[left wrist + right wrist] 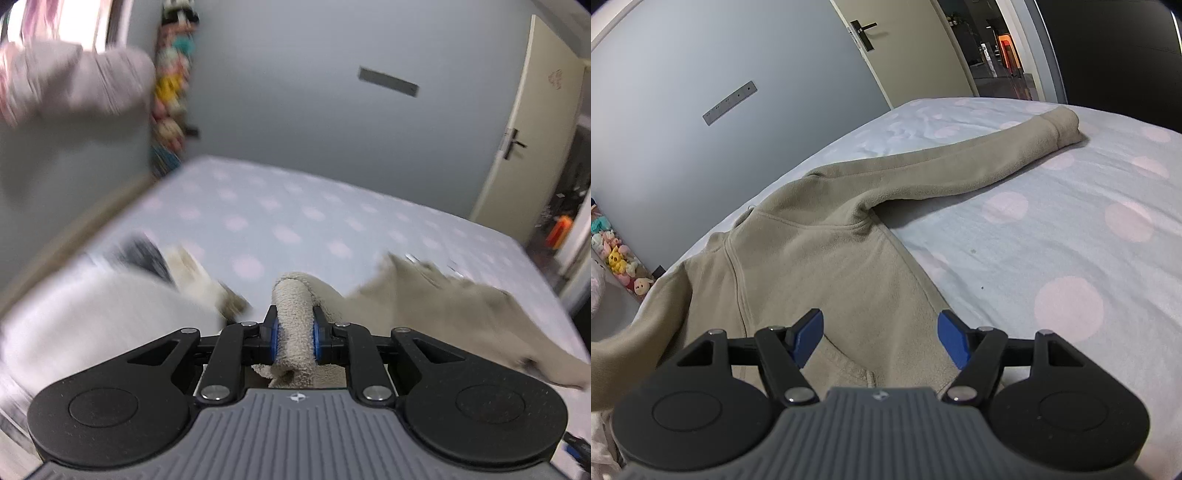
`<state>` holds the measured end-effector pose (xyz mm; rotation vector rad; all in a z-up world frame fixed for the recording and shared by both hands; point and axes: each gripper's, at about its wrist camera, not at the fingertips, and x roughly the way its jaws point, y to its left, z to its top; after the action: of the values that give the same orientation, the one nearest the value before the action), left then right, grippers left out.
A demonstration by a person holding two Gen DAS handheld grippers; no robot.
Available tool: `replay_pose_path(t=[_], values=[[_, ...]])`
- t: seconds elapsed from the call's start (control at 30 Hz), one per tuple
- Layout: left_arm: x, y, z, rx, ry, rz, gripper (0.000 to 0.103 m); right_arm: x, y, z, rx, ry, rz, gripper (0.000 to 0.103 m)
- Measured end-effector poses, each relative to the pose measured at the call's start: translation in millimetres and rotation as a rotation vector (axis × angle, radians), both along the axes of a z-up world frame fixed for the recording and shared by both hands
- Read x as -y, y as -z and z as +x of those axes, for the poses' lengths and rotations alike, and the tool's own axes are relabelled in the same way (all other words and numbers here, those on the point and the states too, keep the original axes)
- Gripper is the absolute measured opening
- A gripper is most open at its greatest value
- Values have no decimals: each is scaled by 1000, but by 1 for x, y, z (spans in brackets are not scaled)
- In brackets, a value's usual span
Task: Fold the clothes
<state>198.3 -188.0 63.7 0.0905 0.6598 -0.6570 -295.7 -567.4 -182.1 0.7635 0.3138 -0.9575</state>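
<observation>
left gripper (295, 332) – black linkage, grey ribbed body | fingers (809, 338) – blue pads | silver screws

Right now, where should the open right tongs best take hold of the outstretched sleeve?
Grip the cuff of the outstretched sleeve, coming from above at its far end. The rolled band is thick, lies flat on the bed, and is clear of other fabric.

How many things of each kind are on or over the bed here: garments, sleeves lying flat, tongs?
Beige fleece garments: 1, the hoodie spread on the dotted bed sheet
Sleeves lying flat: 1, the outstretched sleeve
Tongs: 2, the left tongs shut on beige fleece, the right tongs open over the hem
Total: 4
</observation>
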Motion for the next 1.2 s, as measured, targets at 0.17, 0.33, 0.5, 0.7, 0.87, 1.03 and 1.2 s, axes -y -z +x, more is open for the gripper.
replay_pose_path(t=[0.17,0.33,0.5,0.7,0.87,1.03,1.2], values=[[-8,-22,39,92,-95,106,14,2,2,1,-1,-1,8,71],[13,-1,89,122,-171,225,14,4,5,8,-31,-11,13,71],[25,28,129,142,-234,330,15,7,10,11,-52,-4,36,71],[22,40,128,163,-239,337,37,15,19,24,-107,-18,59,71],[24,38,85,251,-169,321,54,23,28,30,-137,-21,109,71],[30,55,31,124,-33,246,60,30,36,24,-123,0,189,71],[39,102,-24,-167,119,169,61,30,38,16,-87,8,244,71]])
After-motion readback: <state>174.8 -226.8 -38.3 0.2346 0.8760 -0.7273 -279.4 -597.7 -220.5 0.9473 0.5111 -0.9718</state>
